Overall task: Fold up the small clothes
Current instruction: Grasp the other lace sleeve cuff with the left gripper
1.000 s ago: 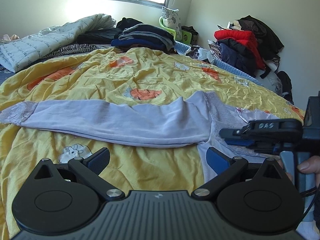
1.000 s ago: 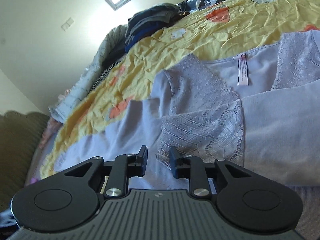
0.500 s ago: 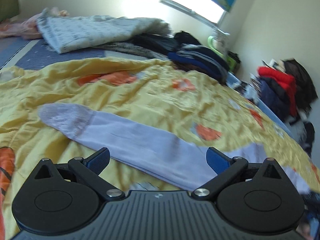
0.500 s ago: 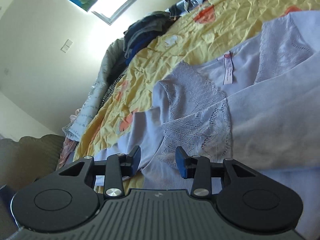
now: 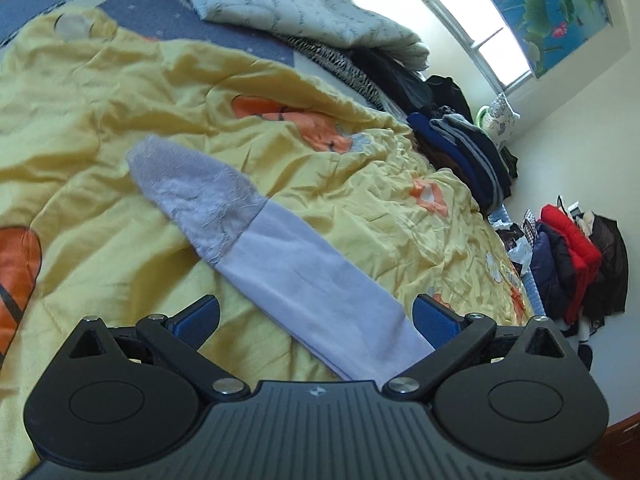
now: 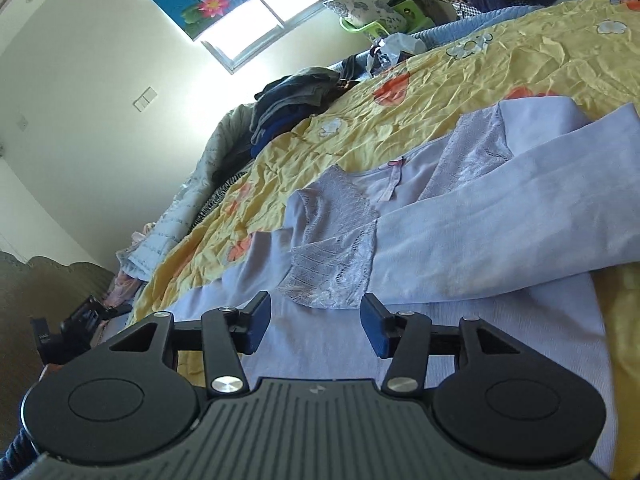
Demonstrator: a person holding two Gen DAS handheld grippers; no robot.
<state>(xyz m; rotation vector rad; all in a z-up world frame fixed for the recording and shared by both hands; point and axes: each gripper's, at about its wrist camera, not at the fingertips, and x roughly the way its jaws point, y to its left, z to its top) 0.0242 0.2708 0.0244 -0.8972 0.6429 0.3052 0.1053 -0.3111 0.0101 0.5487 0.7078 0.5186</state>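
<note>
Both grippers w/ jaws wide, gripping nothing: left gripper (image 5: 316, 318) over lilac sleeve (image 5: 256, 240), right gripper (image 6: 316, 322) over lace cuff (image 6: 334, 276).

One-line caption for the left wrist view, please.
Open left gripper over a lavender sleeve with lace cuff, stretched across a yellow quilt.
</note>
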